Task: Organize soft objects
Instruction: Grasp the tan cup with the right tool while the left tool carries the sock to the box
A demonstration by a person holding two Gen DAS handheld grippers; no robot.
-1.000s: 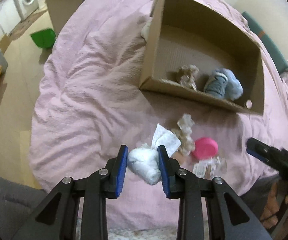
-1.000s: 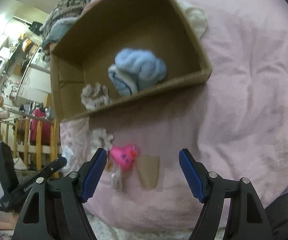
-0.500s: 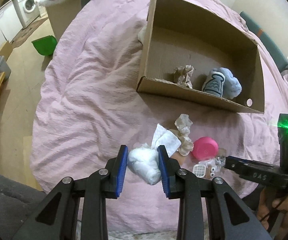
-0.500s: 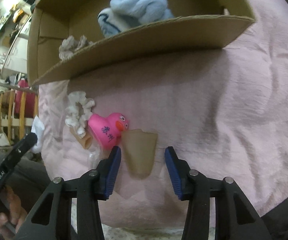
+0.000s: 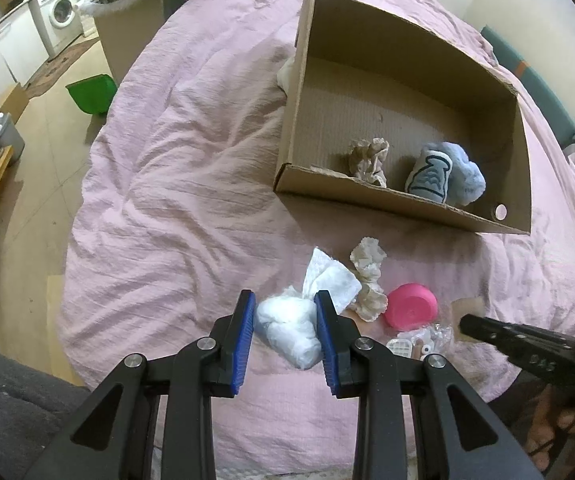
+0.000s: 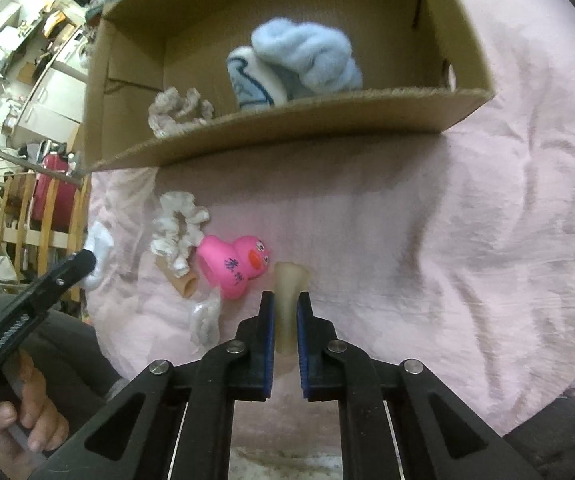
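Observation:
My left gripper [image 5: 284,308] is shut on a white wadded bundle [image 5: 287,332] just above the pink bedspread [image 5: 187,160]. My right gripper [image 6: 286,300] is shut on a beige soft piece [image 6: 287,280], squeezed narrow between its pads, beside a pink rubber duck [image 6: 235,264]. A white scrunchie [image 6: 177,232], a white tissue [image 5: 331,280] and a clear packet [image 6: 205,316] lie close by. Behind them, the open cardboard box [image 5: 407,200] holds a blue plush toy [image 5: 447,174] and a beige scrunchie [image 5: 367,156].
The bed's edge drops off on the left to a floor with a green bin [image 5: 91,92] and a washing machine [image 5: 61,12]. A wooden rail [image 6: 47,208] stands beside the bed. A person's hand [image 6: 27,412] holds the left gripper's handle.
The right gripper has dropped closer to the bedspread and its jaws have closed from wide apart onto the beige piece. The left gripper keeps its hold on the white bundle.

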